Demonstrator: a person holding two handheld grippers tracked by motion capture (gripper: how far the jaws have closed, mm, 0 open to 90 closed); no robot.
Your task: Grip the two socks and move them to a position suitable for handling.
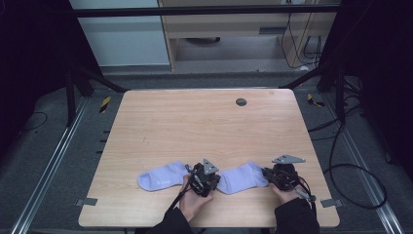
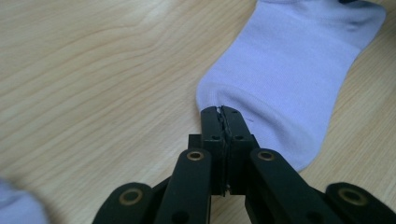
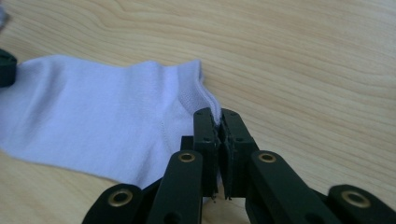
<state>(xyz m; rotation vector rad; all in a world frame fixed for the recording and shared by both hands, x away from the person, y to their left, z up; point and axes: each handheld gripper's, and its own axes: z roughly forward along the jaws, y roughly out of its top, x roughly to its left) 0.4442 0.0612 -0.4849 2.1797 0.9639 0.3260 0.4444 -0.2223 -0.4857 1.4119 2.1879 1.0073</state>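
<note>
Lilac knit ankle socks, count two: right-hand sock (image 1: 242, 177) stretched between both grippers, left-hand sock (image 1: 162, 176) lying just left of the left gripper, untouched. Grippers, count two. Table, count one: light wood-grain tabletop (image 1: 204, 122), with one small dark round disc (image 1: 241, 102) near the far edge, well apart from everything.

Left gripper (image 2: 221, 110): black jaws clenched, pinching the rounded toe end of the right-hand sock (image 2: 289, 70) right at the fingertips; sock body runs away from the tips toward the upper right of the left gripper view. Blurred lilac corner at the lower left of that view, likely the other sock, cannot confirm.

Right gripper (image 3: 218, 114): black jaws clenched on the ribbed cuff edge of the same sock (image 3: 93, 112); fabric spreads left of the fingertips, flat on the wood.

Held sock: long axis across the table, left to right, toe at the left gripper (image 1: 205, 176), cuff at the right gripper (image 1: 281, 176). Other sock: same axis, slightly tilted, rounded end pointing left, away from the fingers.
</note>
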